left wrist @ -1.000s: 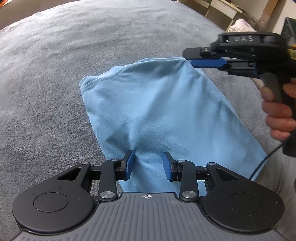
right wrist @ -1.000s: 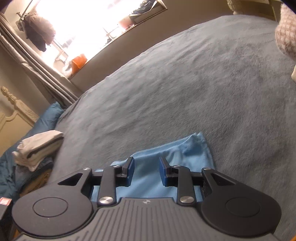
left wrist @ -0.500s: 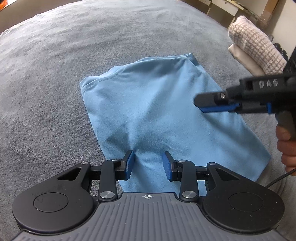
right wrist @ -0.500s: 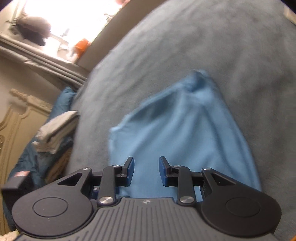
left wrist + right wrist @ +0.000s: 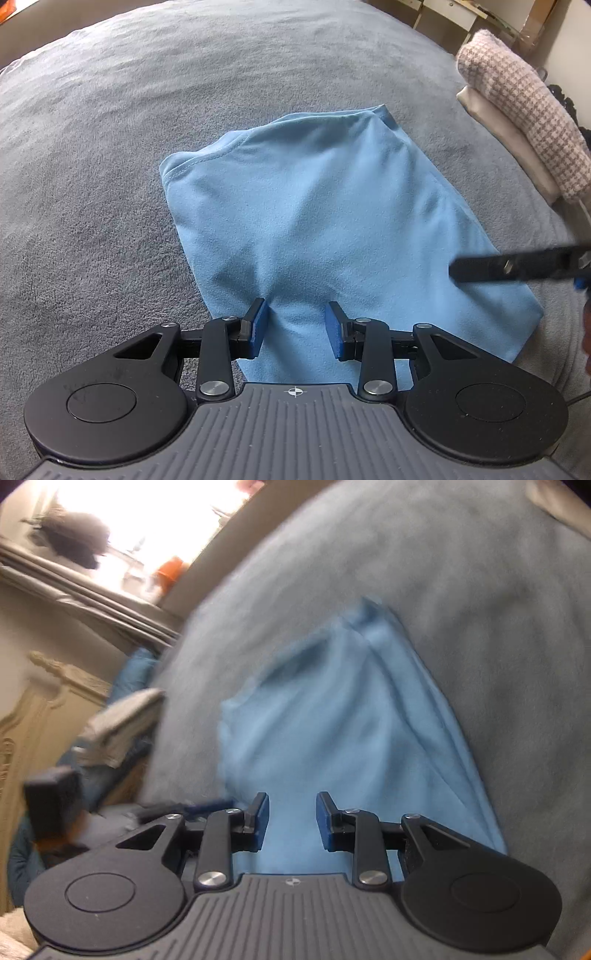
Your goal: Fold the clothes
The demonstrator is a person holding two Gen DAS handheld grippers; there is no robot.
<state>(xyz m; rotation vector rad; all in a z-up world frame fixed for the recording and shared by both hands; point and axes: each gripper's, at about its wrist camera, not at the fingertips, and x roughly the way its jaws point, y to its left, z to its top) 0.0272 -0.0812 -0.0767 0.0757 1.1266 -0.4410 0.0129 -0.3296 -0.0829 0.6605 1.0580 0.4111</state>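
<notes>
A folded light-blue garment (image 5: 325,229) lies on a grey blanket (image 5: 110,147), its near edge under the left gripper (image 5: 295,326), whose jaws stand apart and grasp nothing. The right gripper (image 5: 291,819), equally released, hangs over the cloth's right side. Folded knitwear (image 5: 524,110) sits far right.

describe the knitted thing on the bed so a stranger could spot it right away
Start at the grey bed cover and find the light blue garment spread in its middle. Look past that to the bed's far right edge: the folded knit lies on a plain cream fold, the only pink-and-white checked, fuzzy piece there.
</notes>
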